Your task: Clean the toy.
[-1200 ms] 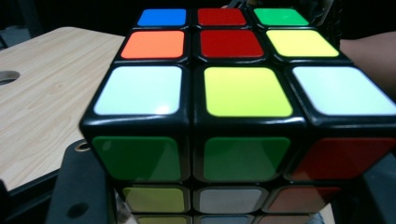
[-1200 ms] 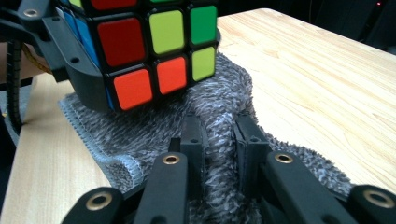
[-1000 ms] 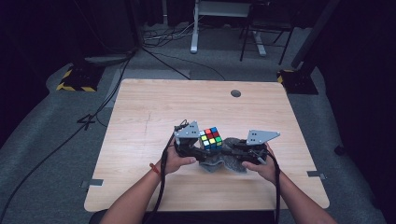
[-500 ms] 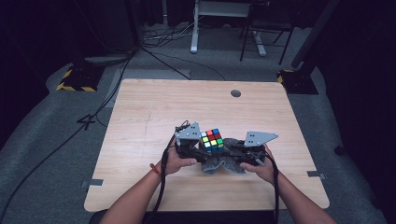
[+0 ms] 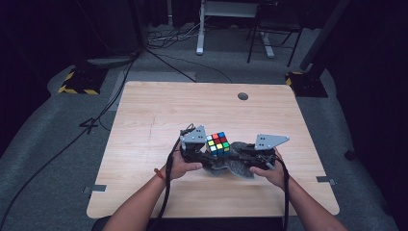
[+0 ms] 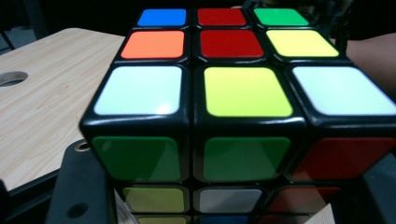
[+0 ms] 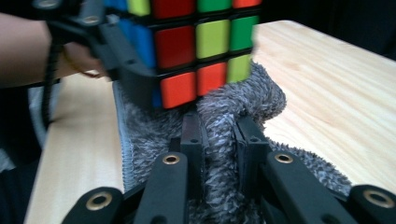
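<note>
Above the grey cloth [image 5: 231,166], cube [image 5: 218,143] held level, left gripper [image 5: 204,147] clamping it

A lab or recording studio is suggested rather than a home. A single pale wooden surface [image 5: 159,125] with a cable hole [image 5: 243,96] is set on grey carpet [image 5: 53,144], and the surroundings beyond the hand-held grippers are kept dark by black walls or drapes. Loose cables [image 5: 168,43] are trailed over the floor far ahead of the grippers. Yellow-and-black hazard-striped stand bases [image 5: 77,82] and the white legs of another frame [image 5: 199,29] are seen there too.
</note>
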Action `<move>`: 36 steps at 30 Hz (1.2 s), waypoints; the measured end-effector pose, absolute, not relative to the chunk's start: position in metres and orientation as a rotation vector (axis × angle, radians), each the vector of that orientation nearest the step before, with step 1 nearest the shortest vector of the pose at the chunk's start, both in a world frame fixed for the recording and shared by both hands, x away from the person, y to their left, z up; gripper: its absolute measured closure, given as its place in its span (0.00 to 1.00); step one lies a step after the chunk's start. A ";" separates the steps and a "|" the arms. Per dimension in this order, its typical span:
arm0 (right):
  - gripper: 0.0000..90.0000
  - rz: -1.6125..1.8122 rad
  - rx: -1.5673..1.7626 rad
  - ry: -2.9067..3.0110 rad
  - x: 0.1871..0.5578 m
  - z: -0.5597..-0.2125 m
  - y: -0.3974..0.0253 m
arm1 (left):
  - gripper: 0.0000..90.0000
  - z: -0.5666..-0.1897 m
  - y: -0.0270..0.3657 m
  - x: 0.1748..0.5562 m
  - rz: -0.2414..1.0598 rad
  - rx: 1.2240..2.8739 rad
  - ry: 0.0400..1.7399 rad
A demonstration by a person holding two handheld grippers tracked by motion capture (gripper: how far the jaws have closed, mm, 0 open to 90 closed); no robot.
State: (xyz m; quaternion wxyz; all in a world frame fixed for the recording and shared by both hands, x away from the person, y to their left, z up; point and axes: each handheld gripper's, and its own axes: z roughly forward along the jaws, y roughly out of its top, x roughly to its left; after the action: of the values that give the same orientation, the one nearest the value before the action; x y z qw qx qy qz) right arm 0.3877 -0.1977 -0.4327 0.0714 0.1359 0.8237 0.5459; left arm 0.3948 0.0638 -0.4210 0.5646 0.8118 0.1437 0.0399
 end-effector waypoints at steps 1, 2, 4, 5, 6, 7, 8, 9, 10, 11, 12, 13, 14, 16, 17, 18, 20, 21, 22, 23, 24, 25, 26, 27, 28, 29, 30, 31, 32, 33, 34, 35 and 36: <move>0.86 1.645 0.388 2.490 0.386 -0.433 -0.196 | 0.37 -0.421 0.064 0.395 0.092 1.910 0.340; 0.85 1.641 0.368 2.501 0.385 -0.433 -0.194 | 0.37 -0.421 0.064 0.396 0.096 1.913 0.342; 0.86 1.634 0.323 2.520 0.381 -0.433 -0.190 | 0.37 -0.422 0.065 0.397 0.094 1.909 0.347; 0.85 1.637 0.306 2.524 0.380 -0.433 -0.189 | 0.37 -0.422 0.066 0.397 0.091 1.909 0.350; 0.85 1.636 0.292 2.531 0.379 -0.433 -0.188 | 0.37 -0.422 0.066 0.398 0.091 1.909 0.355; 0.85 1.628 0.287 2.529 0.378 -0.433 -0.187 | 0.37 -0.422 0.066 0.398 0.086 1.905 0.358; 0.85 1.628 0.282 2.527 0.378 -0.432 -0.187 | 0.37 -0.422 0.066 0.398 0.088 1.904 0.354; 0.85 1.619 0.289 2.523 0.378 -0.432 -0.187 | 0.37 -0.422 0.066 0.397 0.087 1.906 0.349; 0.85 1.604 0.303 2.515 0.379 -0.432 -0.187 | 0.37 -0.422 0.066 0.397 0.079 1.904 0.344; 0.85 1.582 0.329 2.503 0.380 -0.432 -0.188 | 0.37 -0.422 0.065 0.396 0.074 1.901 0.334; 0.85 1.578 0.351 2.484 0.382 -0.431 -0.190 | 0.37 -0.421 0.064 0.395 0.071 1.903 0.322; 0.85 1.575 0.387 2.467 0.384 -0.431 -0.193 | 0.37 -0.421 0.063 0.394 0.065 1.905 0.310; 0.85 1.571 0.410 2.458 0.385 -0.431 -0.195 | 0.37 -0.421 0.062 0.393 0.061 1.906 0.302; 0.85 1.555 0.446 2.445 0.388 -0.431 -0.197 | 0.37 -0.421 0.060 0.392 0.056 1.914 0.288; 0.85 1.545 0.461 2.439 0.389 -0.431 -0.198 | 0.37 -0.421 0.059 0.392 0.056 1.919 0.282; 0.85 1.545 0.469 2.436 0.390 -0.431 -0.199 | 0.37 -0.422 0.059 0.391 0.059 1.920 0.282; 0.85 1.548 0.474 2.438 0.390 -0.432 -0.200 | 0.37 -0.422 0.058 0.391 0.066 1.927 0.284; 0.85 1.550 0.467 2.446 0.390 -0.432 -0.200 | 0.37 -0.422 0.058 0.392 0.069 1.926 0.289; 0.86 1.561 0.449 2.451 0.389 -0.432 -0.199 | 0.37 -0.422 0.059 0.392 0.067 1.921 0.296; 0.85 1.573 0.430 2.458 0.387 -0.431 -0.198 | 0.37 -0.422 0.060 0.393 0.067 1.920 0.299; 0.86 1.583 0.405 2.470 0.386 -0.431 -0.196 | 0.37 -0.422 0.061 0.394 0.073 1.916 0.306; 0.85 1.593 0.377 2.478 0.384 -0.431 -0.195 | 0.37 -0.422 0.062 0.394 0.075 1.911 0.311; 0.85 1.601 0.352 2.488 0.383 -0.431 -0.193 | 0.37 -0.422 0.064 0.395 0.077 1.906 0.322; 0.86 1.610 0.330 2.505 0.382 -0.431 -0.192 | 0.37 -0.422 0.065 0.396 0.082 1.903 0.328; 0.85 1.617 0.305 2.514 0.380 -0.431 -0.190 | 0.37 -0.422 0.066 0.397 0.079 1.899 0.337; 0.85 1.618 0.281 2.520 0.378 -0.431 -0.188 | 0.37 -0.422 0.066 0.397 0.077 1.897 0.339; 0.85 1.610 0.269 2.523 0.377 -0.430 -0.187 | 0.37 -0.422 0.067 0.398 0.088 1.901 0.342; 0.85 1.605 0.260 2.526 0.376 -0.430 -0.185 | 0.37 -0.422 0.067 0.398 0.087 1.902 0.344; 0.85 1.603 0.254 2.528 0.375 -0.430 -0.185 | 0.37 -0.422 0.066 0.398 0.087 1.906 0.342; 0.85 1.598 0.254 2.525 0.375 -0.431 -0.184 | 0.37 -0.422 0.066 0.398 0.090 1.910 0.340; 0.85 1.593 0.262 2.524 0.375 -0.431 -0.185 | 0.37 -0.422 0.066 0.398 0.092 1.910 0.340; 0.85 1.593 0.268 2.522 0.377 -0.431 -0.186 | 0.37 -0.422 0.066 0.398 0.093 1.912 0.341; 0.85 1.593 0.280 2.515 0.378 -0.431 -0.187 | 0.37 -0.422 0.066 0.398 0.100 1.914 0.343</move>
State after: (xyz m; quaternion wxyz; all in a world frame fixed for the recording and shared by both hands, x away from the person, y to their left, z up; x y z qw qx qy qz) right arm 0.3777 -0.1870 -0.4311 0.0754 0.0935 0.8387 0.5311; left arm 0.3978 0.0664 -0.4223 0.5624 0.8128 0.1458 0.0426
